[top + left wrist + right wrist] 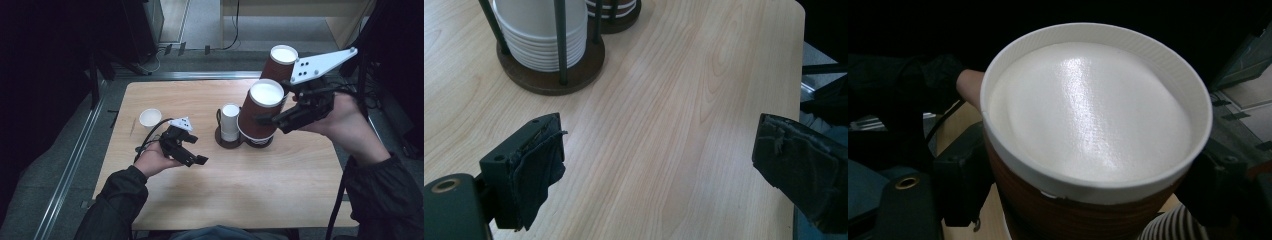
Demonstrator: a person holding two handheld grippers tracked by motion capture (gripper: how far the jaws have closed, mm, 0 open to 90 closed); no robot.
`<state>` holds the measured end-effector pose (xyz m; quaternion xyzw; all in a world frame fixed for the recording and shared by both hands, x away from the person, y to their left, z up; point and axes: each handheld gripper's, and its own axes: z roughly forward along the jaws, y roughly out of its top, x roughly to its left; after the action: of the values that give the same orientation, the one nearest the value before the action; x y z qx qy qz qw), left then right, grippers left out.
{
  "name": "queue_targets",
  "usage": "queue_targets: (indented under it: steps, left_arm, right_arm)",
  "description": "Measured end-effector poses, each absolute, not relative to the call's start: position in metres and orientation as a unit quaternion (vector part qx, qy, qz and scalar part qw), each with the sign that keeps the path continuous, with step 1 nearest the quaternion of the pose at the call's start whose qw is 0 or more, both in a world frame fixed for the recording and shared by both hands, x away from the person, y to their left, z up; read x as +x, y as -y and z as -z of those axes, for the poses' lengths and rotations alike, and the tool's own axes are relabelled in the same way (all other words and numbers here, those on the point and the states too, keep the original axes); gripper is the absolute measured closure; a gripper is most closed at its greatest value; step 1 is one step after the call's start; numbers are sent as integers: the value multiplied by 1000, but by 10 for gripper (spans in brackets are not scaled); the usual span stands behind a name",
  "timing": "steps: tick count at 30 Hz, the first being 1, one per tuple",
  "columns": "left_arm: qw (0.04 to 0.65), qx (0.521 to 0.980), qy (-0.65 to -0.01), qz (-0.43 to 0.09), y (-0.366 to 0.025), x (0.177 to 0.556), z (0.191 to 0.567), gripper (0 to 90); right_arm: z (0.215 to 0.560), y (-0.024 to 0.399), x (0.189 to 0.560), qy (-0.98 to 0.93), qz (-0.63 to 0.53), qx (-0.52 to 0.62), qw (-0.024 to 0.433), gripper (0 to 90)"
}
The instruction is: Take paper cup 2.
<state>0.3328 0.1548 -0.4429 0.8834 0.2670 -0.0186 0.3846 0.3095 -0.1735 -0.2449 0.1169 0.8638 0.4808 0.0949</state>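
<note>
The right gripper (270, 120) clamps an upturned brown paper cup (261, 112) at centre frame, over the brown cup stack (259, 139). Lower left, the left gripper (192, 155) is open above the table (240, 190).

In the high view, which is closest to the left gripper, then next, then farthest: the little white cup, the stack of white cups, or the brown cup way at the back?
1. Little white cup: just beyond the left gripper.
2. Stack of white cups: table's middle.
3. Brown cup: far right, at the back.
</note>
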Motion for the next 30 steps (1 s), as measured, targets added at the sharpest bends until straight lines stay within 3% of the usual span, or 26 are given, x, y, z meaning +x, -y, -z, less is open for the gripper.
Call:
queue_targets:
  steps: [30]
  left_arm:
    - [392,884,-253,23,-149,332,447,0]
  right_arm:
    - [394,150,317,-882,-443,146,62,195]
